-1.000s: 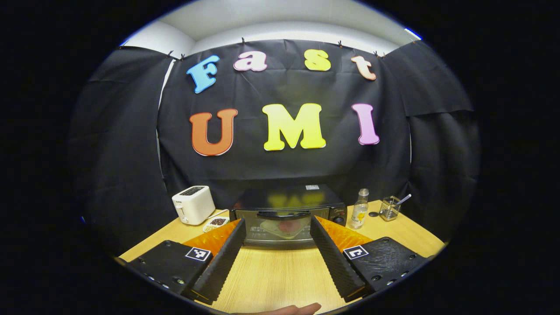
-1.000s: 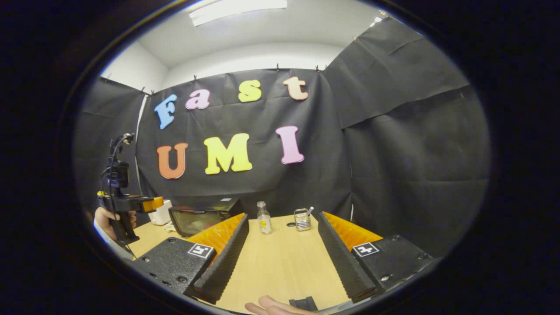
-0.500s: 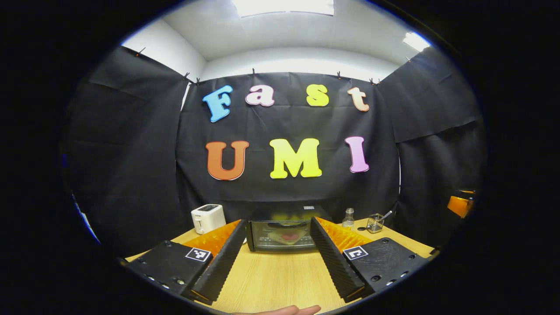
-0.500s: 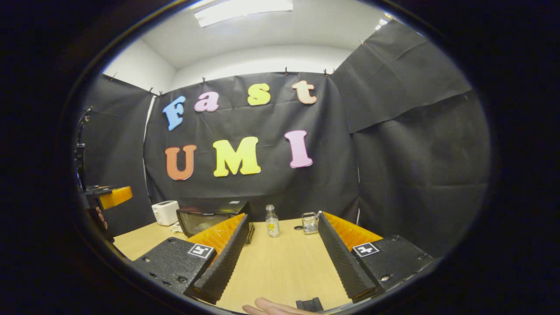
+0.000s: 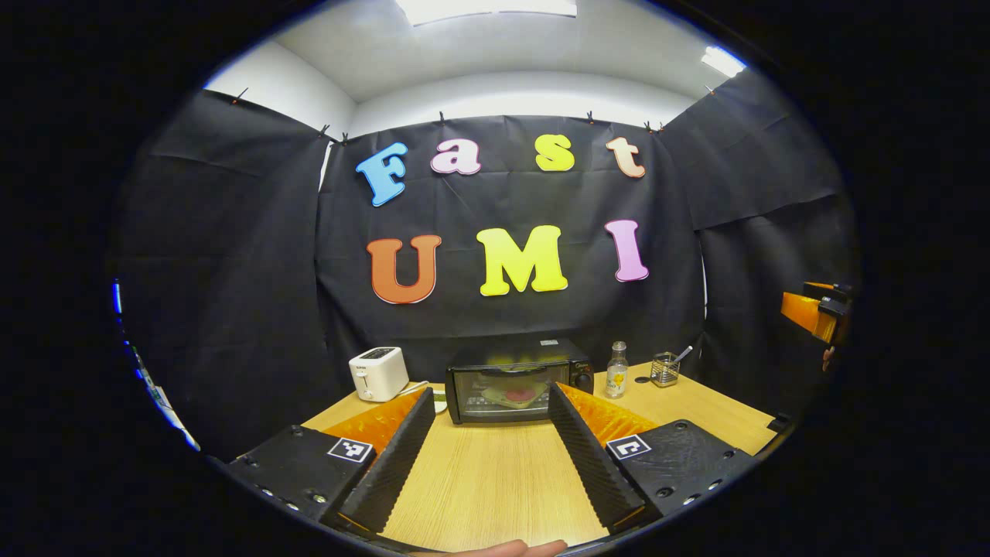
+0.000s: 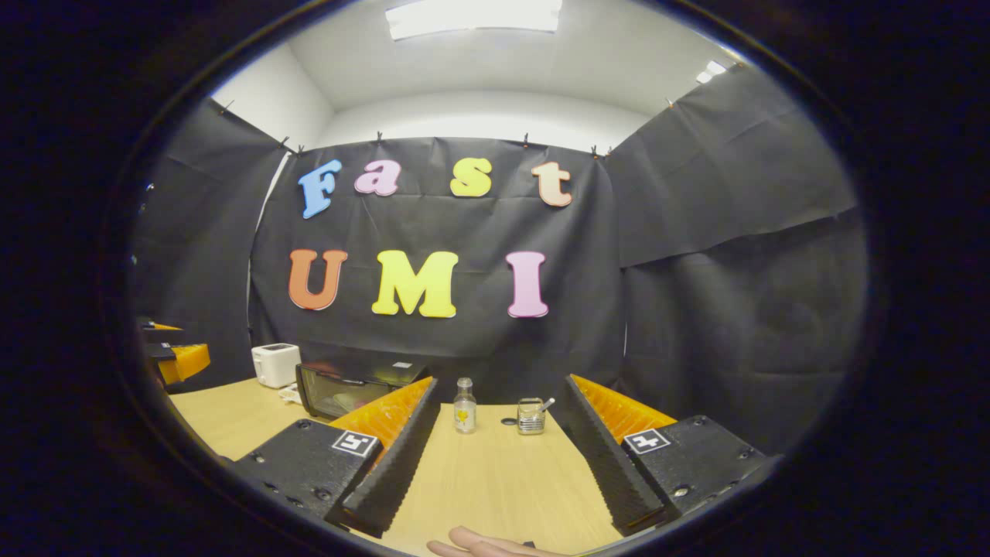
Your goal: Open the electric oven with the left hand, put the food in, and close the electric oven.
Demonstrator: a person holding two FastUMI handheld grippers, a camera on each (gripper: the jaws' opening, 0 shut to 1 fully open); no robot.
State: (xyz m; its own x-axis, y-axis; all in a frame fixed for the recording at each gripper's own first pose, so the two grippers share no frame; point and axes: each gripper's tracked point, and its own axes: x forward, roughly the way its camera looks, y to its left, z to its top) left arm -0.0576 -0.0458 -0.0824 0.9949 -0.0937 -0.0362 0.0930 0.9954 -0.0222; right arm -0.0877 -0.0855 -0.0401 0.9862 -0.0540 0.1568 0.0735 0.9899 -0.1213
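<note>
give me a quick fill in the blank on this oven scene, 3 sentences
1. The electric oven door is ____, with the food behind its glass.
2. The white appliance left of the oven in the left gripper view is a ____.
3. Both the left gripper and right gripper are ____ and hold nothing.

Missing words: closed; toaster; open

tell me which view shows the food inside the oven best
The left gripper view: it faces the electric oven head-on, so the pinkish food shows through the shut glass door. The right gripper view sees the oven at an angle, partly behind a finger, and the food is too faint to make out.
</note>
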